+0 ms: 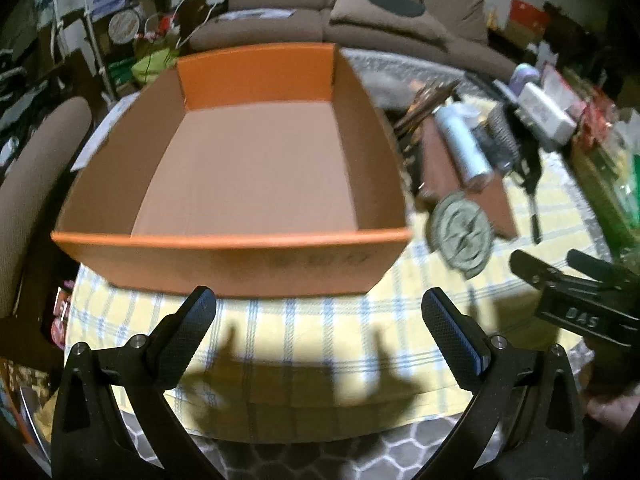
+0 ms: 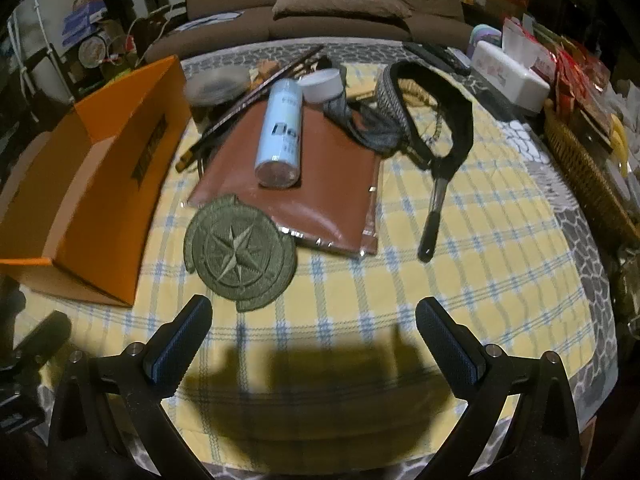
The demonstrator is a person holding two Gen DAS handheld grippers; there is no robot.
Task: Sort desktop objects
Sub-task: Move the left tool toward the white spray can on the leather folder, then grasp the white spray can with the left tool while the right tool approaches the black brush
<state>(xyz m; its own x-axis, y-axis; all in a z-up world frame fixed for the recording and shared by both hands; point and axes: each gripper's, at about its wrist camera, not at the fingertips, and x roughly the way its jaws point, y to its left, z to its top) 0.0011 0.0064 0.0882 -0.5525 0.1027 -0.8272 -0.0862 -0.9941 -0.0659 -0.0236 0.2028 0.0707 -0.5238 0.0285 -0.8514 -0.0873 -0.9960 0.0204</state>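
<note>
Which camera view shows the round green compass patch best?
The right wrist view: the green compass patch lies sharp and whole on the checked cloth, its star clear, overlapping the brown packet's corner. In the left wrist view it appears smaller, blurred and near the right side.

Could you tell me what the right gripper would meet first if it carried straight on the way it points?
Probably the bare checked tablecloth ahead of the open right gripper; the green compass patch lies just left.
</note>
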